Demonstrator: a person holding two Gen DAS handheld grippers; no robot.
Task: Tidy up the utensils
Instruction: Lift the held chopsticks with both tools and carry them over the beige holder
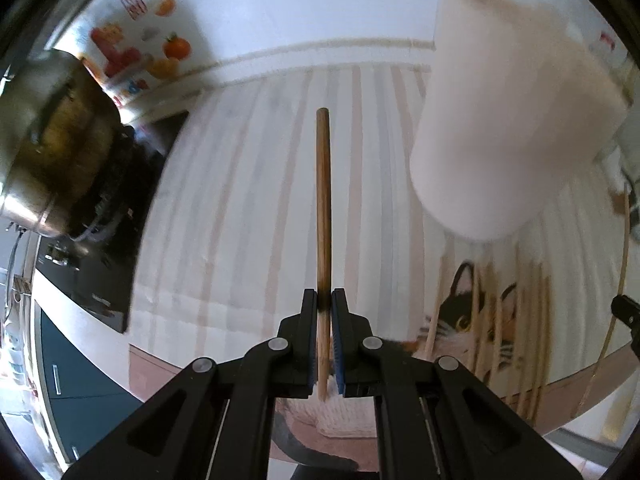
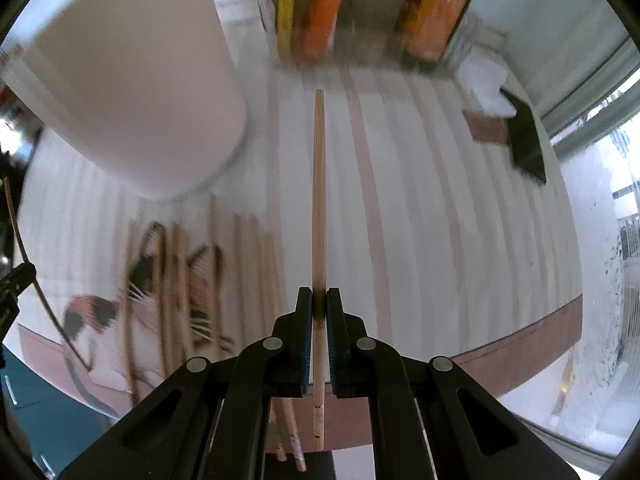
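My left gripper (image 1: 324,300) is shut on a brown wooden chopstick (image 1: 323,200) that points straight ahead, above the striped cloth (image 1: 240,208). A tall white cup (image 1: 516,128) stands to its upper right. My right gripper (image 2: 319,300) is shut on a paler chopstick (image 2: 319,184), also lifted off the striped cloth (image 2: 440,208). The white cup (image 2: 128,80) stands at its upper left. Several more chopsticks (image 2: 180,280) lie on a cat picture at the lower left, blurred. Those loose chopsticks (image 1: 528,320) show at the lower right in the left wrist view.
A steel pot (image 1: 48,140) sits on a black cooktop (image 1: 120,240) at the left. Orange and yellow packages (image 2: 436,12) stand at the back. A black object (image 2: 528,140) lies at the right, by a white cloth. The table edge (image 2: 520,344) runs close in front.
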